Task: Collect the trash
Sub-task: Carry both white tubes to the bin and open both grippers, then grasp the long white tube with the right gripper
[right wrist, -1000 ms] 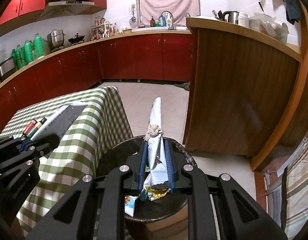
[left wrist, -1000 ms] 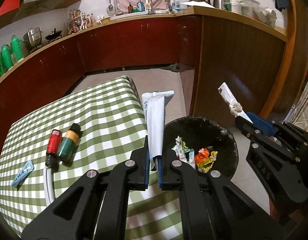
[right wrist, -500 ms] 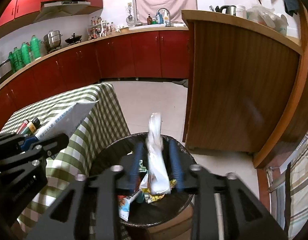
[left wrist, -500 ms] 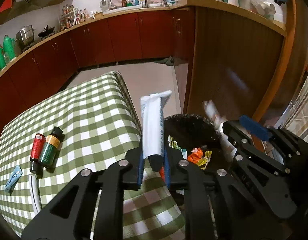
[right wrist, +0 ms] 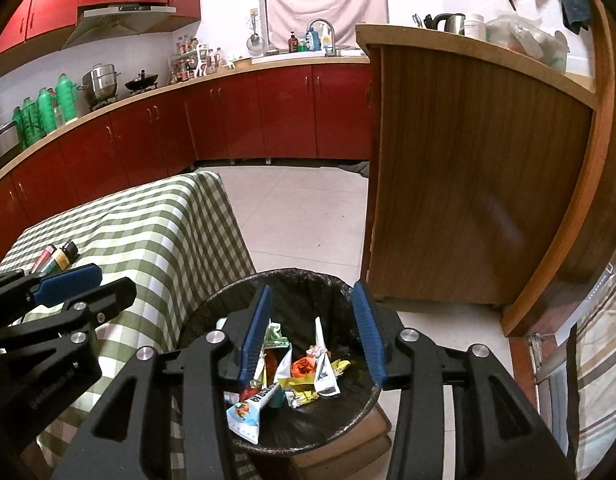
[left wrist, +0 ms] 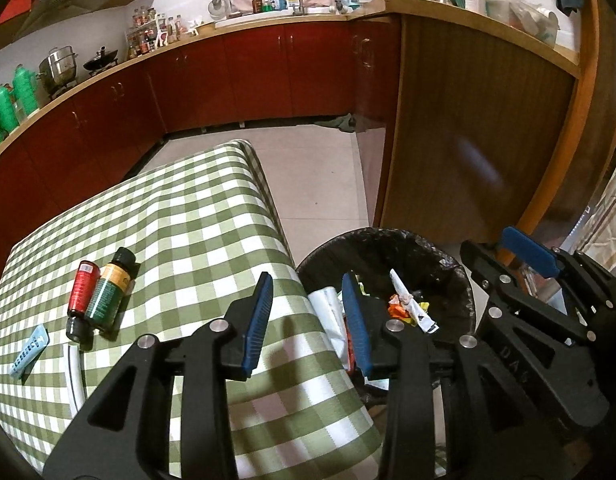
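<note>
The black-lined trash bin (left wrist: 388, 238) stands on the floor by the table's right edge, with several wrappers inside. My left gripper (left wrist: 308, 320) hangs open over the table edge and the bin's left rim. A white packet (left wrist: 328, 312) shows loose between its fingers, down at the rim. My right gripper (right wrist: 312, 332) is open above the bin (right wrist: 299, 276), empty. Below it a twisted white wrapper (right wrist: 322, 360) lies among coloured wrappers; the left wrist view shows that wrapper (left wrist: 408, 304) too.
On the green checked tablecloth (left wrist: 179, 216) lie a red bottle (left wrist: 83, 290), a green bottle (left wrist: 109, 294), a small blue packet (left wrist: 29, 350) and a white tube (left wrist: 73, 376). A wooden counter (right wrist: 468, 180) stands close behind the bin. Red cabinets line the far wall.
Both grippers have opened. The twisted white wrapper dropped from the right gripper into the bin. The white packet left the left gripper and fell to the bin's rim.
</note>
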### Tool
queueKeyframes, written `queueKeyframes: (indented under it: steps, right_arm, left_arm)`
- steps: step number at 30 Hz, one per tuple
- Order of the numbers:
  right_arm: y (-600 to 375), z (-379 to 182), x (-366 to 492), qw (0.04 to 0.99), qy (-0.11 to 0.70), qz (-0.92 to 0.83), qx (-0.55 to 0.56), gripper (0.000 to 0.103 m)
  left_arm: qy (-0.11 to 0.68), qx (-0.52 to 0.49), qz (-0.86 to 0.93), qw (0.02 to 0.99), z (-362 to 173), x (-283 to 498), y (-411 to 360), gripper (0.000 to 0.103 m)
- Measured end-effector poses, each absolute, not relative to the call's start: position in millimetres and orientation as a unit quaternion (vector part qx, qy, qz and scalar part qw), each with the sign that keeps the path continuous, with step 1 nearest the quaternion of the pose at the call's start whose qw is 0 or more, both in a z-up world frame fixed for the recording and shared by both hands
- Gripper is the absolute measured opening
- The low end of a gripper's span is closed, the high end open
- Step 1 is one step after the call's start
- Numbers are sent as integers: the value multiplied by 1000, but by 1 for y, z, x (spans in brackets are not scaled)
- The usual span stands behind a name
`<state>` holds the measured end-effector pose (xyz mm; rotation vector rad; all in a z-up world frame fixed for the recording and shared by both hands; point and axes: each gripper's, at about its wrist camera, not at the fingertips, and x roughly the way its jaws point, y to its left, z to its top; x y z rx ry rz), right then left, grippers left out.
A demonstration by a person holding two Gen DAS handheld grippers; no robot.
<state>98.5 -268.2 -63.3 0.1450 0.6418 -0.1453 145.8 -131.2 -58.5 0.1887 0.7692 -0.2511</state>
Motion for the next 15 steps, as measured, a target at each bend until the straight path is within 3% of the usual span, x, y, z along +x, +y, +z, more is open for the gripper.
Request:
queueKeyframes:
  steps: [15]
  right_arm:
    - [-215,-46,96,945,321,-27,58,50]
  left_arm:
    - [372,76,-71,922,-38,116,-45,45]
